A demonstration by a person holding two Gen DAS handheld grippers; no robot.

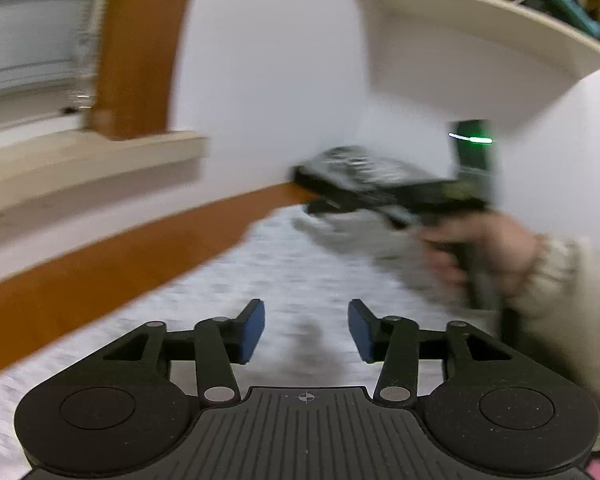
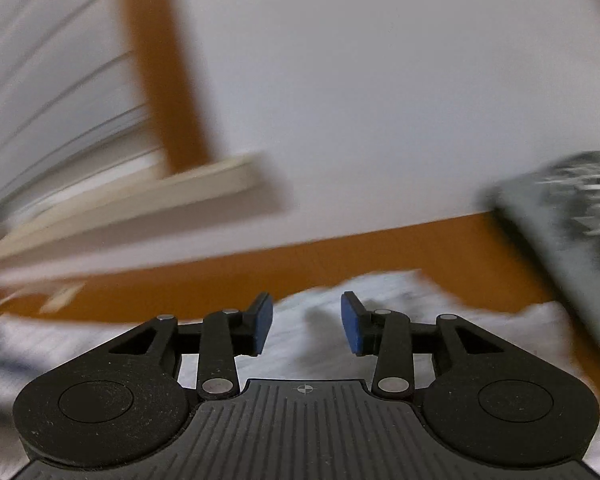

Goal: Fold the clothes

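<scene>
**A:** What's the room like?

**B:** A white wall (image 1: 280, 80) with an orange-brown wooden band (image 1: 100, 256) along its foot, a window (image 1: 24, 52) in the upper left of the left wrist view with a pale sill (image 1: 92, 160) under it, and a shelf of books (image 1: 492, 12) in the upper right. Below lies a pale speckled bed cover (image 1: 228, 280). Both views are smeared by motion.

**A:** And the left gripper (image 1: 306, 330)?

**B:** At the bottom centre of its own view, blue pads (image 1: 253, 332) standing moderately apart with nothing between them, only the cover beneath.

**A:** The right gripper (image 2: 306, 328)?

**B:** Also parted, a little narrower, and empty. In the left wrist view it shows from outside, at centre right: a black body held by a hand (image 1: 484, 248) in a cream sleeve (image 1: 568, 292).

**A:** Where is the clothing?

**B:** A pale grey garment (image 1: 352, 236) lies rumpled on the cover in the middle right of the left wrist view, just under the right gripper; whether they touch I cannot tell. In the right wrist view, whitish cloth spreads beneath the fingers at lower centre; it is too blurred to tell garment from cover.

**A:** Anything else?

**B:** A dark, blurred slab (image 2: 568, 248) at the right edge of the right wrist view; I cannot identify it.
</scene>
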